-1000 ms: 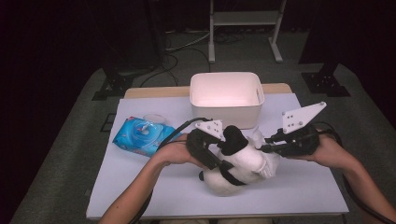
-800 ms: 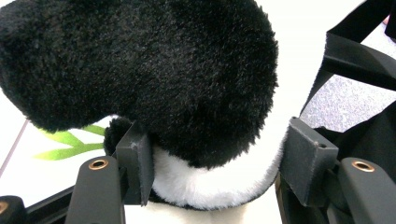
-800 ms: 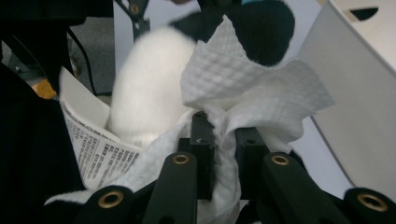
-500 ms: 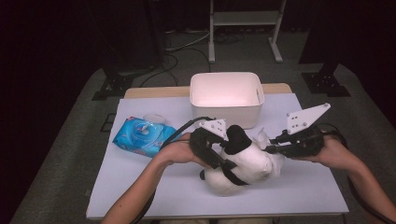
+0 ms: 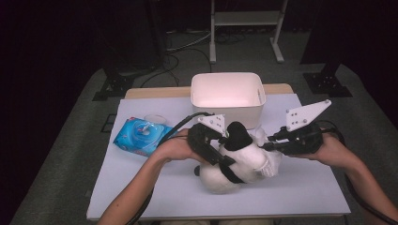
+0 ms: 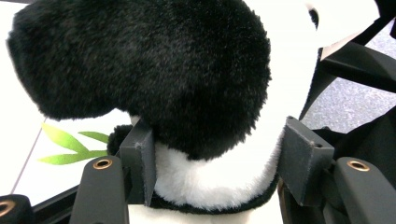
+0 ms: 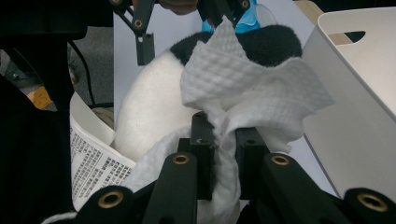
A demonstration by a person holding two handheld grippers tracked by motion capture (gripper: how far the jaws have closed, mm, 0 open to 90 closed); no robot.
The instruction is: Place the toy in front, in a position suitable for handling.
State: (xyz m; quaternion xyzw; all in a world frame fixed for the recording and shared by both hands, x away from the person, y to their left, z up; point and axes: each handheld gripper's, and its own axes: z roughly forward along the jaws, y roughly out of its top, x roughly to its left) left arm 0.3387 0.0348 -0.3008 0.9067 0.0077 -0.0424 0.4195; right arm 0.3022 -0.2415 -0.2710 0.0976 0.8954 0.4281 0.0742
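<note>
- Panda plush toy (image 5: 234, 161) lies on the counter (image 5: 141, 187), near the middle and just on the near side of the white bin (image 5: 227, 96); there is 1 of it.
- Its long axis runs from the near left to the far right: the rounded white end points toward the near left, and the black furry part (image 6: 154, 70) rises at the far end beside the bin.
- Left gripper (image 5: 220, 140) is at the plush from the left; its fingers (image 6: 137, 161) have just been closing a little and press on a black-and-white limb of the toy between them.
- Right gripper (image 5: 270, 146) comes in from the right; its fingers (image 7: 203, 140) are clenched on 1 white wipe (image 7: 252, 88), which is bunched up against the right side of the plush.
- 1 blue pack of wipes (image 5: 140, 136) lies on the counter to the left of the plush, apart from it.
- 1 printed paper tag (image 7: 93, 163) shows beside the toy's white body in the right gripper view.
- 2 hands hold the 2 grippers, 1 each.
</note>
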